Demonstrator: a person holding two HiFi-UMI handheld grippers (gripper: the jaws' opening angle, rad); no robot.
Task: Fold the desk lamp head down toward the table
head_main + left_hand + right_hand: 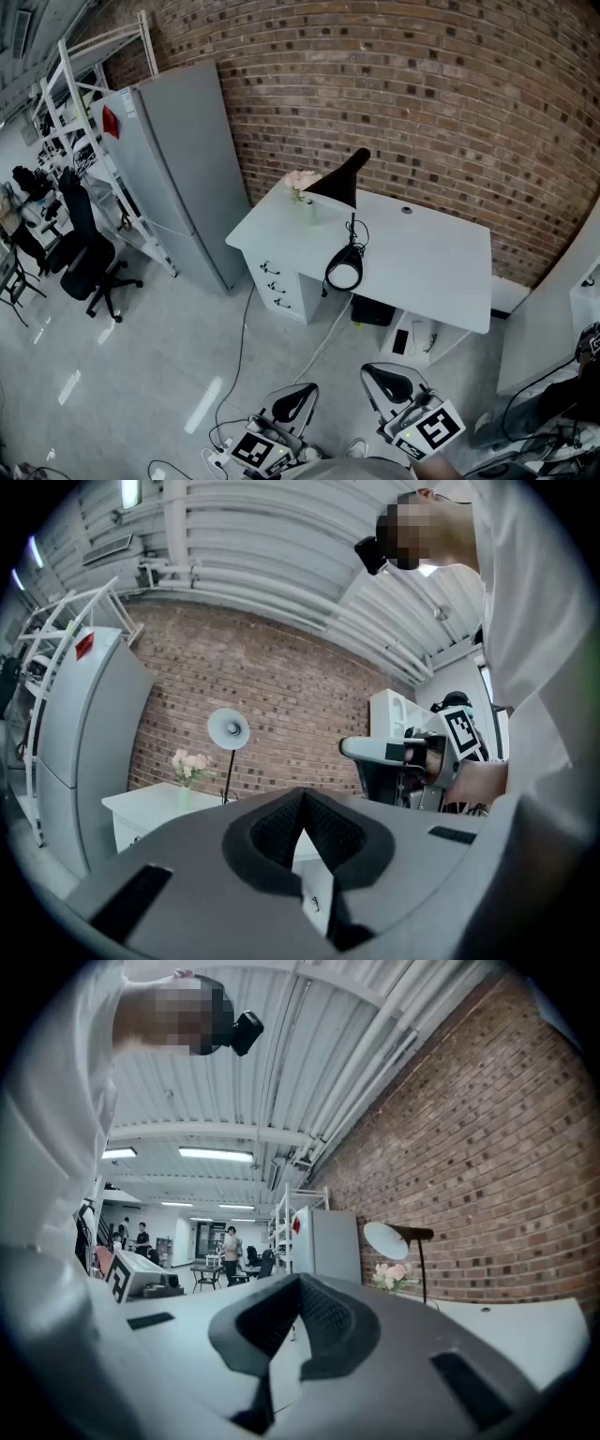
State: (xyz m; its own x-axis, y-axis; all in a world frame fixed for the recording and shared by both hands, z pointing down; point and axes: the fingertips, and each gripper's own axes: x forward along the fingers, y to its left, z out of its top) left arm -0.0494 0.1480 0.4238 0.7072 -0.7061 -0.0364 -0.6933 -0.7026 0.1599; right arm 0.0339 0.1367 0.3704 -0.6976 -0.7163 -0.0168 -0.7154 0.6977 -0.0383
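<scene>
A white, smooth worktop [431, 262] stands against a rough red-brown brick wall [422, 94]. The desk lamp [342, 183] stands near the worktop's left end. Its black cone-shaped head is raised on a thin dark stem, and its round base [344, 274] sits toward the front edge. Just left of the lamp head is a small vase of pale pink flowers [303, 183]. Below and left of the lamp base is a stack of white drawers [274, 281]. Further left of the lamp stand a tall matte grey fridge [178, 169] and, beyond it, a black office chair [89, 258]. The floor [141, 356] is glossy grey. The left gripper [298, 389] and right gripper [382, 375] are well in front of the lamp, off the worktop. The left gripper's dark foam fingers [272, 832] are pressed together on nothing. The right gripper's fingers [328, 1316] are likewise closed and empty.
</scene>
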